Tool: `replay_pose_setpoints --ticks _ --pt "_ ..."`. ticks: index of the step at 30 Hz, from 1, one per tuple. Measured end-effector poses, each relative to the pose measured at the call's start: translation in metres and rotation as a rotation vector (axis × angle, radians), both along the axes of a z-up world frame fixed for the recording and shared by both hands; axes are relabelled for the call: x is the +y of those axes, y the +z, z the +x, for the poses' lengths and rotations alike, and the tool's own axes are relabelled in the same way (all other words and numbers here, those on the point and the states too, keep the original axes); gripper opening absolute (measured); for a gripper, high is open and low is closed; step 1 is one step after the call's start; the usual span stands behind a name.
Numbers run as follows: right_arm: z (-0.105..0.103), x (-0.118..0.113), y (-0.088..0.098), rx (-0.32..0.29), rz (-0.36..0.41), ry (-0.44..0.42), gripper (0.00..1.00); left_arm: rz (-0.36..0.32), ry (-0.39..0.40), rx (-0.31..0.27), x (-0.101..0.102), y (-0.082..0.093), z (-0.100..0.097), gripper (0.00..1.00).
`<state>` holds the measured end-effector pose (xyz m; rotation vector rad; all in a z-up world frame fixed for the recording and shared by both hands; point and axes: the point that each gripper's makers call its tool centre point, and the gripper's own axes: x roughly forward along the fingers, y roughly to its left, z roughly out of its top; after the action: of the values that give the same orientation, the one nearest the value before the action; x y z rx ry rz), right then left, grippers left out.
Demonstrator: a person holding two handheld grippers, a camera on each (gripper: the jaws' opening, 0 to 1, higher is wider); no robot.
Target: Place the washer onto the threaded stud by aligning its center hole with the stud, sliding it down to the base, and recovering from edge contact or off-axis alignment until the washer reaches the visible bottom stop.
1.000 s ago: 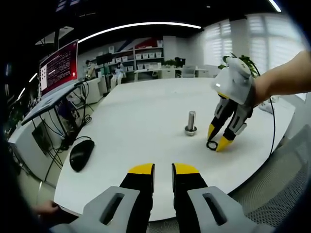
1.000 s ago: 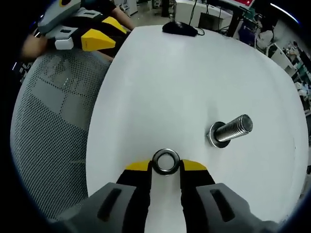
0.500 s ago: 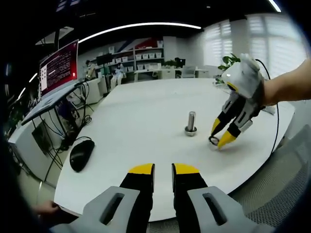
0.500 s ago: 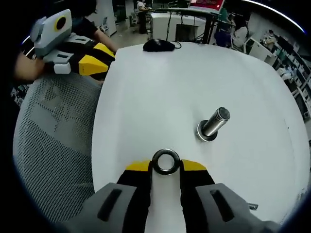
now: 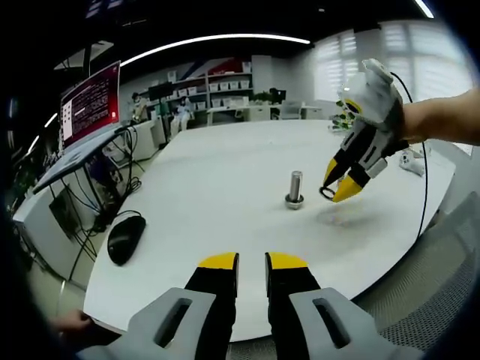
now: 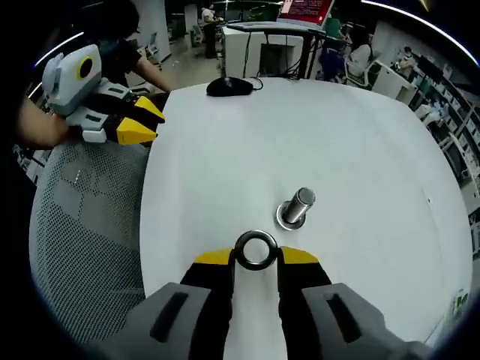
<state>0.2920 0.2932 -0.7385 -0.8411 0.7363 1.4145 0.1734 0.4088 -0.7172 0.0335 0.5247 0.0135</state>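
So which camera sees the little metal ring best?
The right gripper view: the washer sits close and round, hole showing, in the right gripper. In the left gripper view the washer is a tiny, far-off ring.

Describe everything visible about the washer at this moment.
The washer is a plain dark metallic ring with a round centre hole, pinched at its rim between the yellow tips of the right gripper. It is lifted off the white table, short of the upright threaded stud and not touching it.
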Motion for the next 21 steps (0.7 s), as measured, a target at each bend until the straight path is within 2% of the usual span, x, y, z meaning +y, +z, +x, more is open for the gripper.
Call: replay_pose_setpoints --ticks 6,10,21 --pt "0.013 0.007 0.013 -0.054 -0.005 0.049 0.23 0.0 -0.001 0.002 0.0 -0.001 0.0 0.12" --pt "0.017 0.014 0.019 -0.048 0.005 0.054 0.23 0.0 -0.001 0.002 0.0 -0.001 0.0 0.12" --pt "0.035 0.033 0.028 -0.105 -0.011 0.097 0.23 0.0 0.0 -0.004 0.0 0.0 0.0 0.12"
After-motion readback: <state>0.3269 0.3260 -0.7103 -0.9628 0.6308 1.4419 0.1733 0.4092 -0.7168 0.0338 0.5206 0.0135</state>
